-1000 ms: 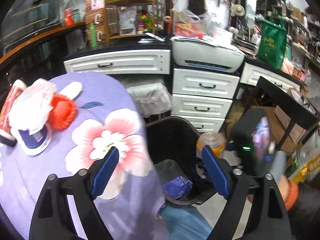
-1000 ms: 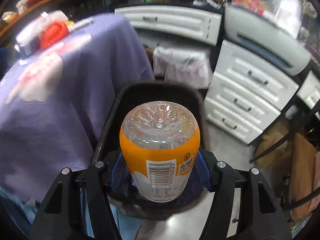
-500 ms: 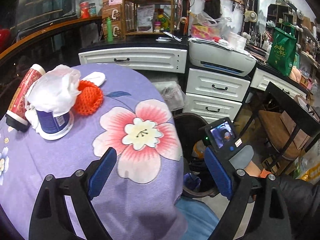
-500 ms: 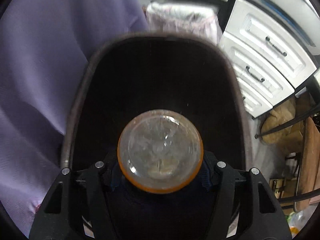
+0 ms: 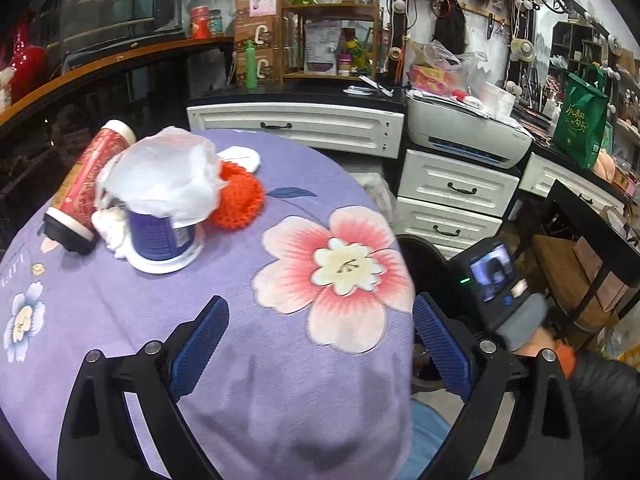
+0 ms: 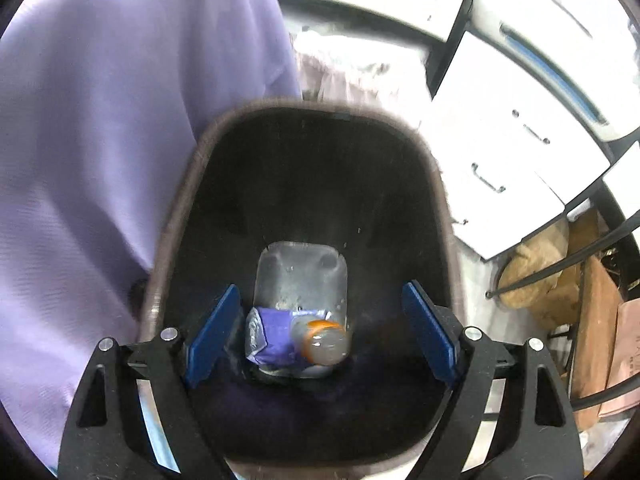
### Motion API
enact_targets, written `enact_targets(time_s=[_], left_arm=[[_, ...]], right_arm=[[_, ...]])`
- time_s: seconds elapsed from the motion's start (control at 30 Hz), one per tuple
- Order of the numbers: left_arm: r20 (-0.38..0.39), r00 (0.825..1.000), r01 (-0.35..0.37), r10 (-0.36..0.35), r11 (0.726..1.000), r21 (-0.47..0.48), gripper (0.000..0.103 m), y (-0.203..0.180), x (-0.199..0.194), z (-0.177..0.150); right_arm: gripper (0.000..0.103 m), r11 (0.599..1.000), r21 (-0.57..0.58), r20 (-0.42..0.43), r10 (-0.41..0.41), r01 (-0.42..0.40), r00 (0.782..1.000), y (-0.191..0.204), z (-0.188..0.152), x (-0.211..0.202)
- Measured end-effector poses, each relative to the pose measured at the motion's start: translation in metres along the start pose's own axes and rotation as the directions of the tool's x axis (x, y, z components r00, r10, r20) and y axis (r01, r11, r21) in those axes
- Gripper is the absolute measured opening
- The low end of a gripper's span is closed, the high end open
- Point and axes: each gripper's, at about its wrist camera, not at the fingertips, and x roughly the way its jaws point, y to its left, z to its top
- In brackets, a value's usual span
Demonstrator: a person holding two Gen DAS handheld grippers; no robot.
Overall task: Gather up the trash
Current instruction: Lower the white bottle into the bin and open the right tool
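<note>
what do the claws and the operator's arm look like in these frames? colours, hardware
Both claws, left and right, look alike: black plastic frames with triangular cut-outs, silver screw heads and blue ribbed pads. No cables show. In the left view the right unit carries a lit screen and a grey grip, held by an arm in a dark sleeve with orange cuff.

The left wrist view is sharp and evenly lit by indoor light, with bright round bulbs [image 5: 400, 6] glowing near the top. Colours on the purple tablecloth [image 5: 120, 312] are clear, and soft shadows lie beside the things on it. Straight lines bend strongly toward the dark round edges. The right wrist view has more contrast: the white drawers [image 6: 516, 132] are overexposed and smeared by motion blur, while the inside of the black bin [image 6: 304, 168] is very dark. The bottle [image 6: 322, 340] at its bottom looks blurred.
</note>
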Motion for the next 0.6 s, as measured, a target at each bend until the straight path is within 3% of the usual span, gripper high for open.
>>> enact_targets(time_s=[0.13, 0.3, 0.43, 0.6], left_arm=[[0.002, 1.000, -0.018, 0.018, 1.000, -0.009, 0.093, 0.019, -0.010, -0.003], [0.011, 0.997, -0.078, 0.078, 0.997, -0.007, 0.095, 0.046, -0.026, -0.009], [0.005, 0.992, -0.123, 0.123, 0.992, -0.013, 0.096, 0.068, -0.032, -0.013], [0.000, 0.985, -0.172, 0.172, 0.984, -0.037, 0.096, 0.096, -0.039, -0.017]], right_arm=[[0.083, 1.000, -0.009, 0.113, -0.019, 0.021, 0.993, -0.002, 0.005, -0.046], [0.083, 0.999, 0.011, 0.248, -0.042, 0.041, 0.968, -0.003, 0.013, -0.105], [0.083, 1.000, 0.002, 0.354, 0.002, -0.003, 0.935, 0.007, 0.029, -0.149], [0.083, 0.988, -0.078, 0.418, 0.152, -0.132, 0.896, 0.047, 0.051, -0.185]])
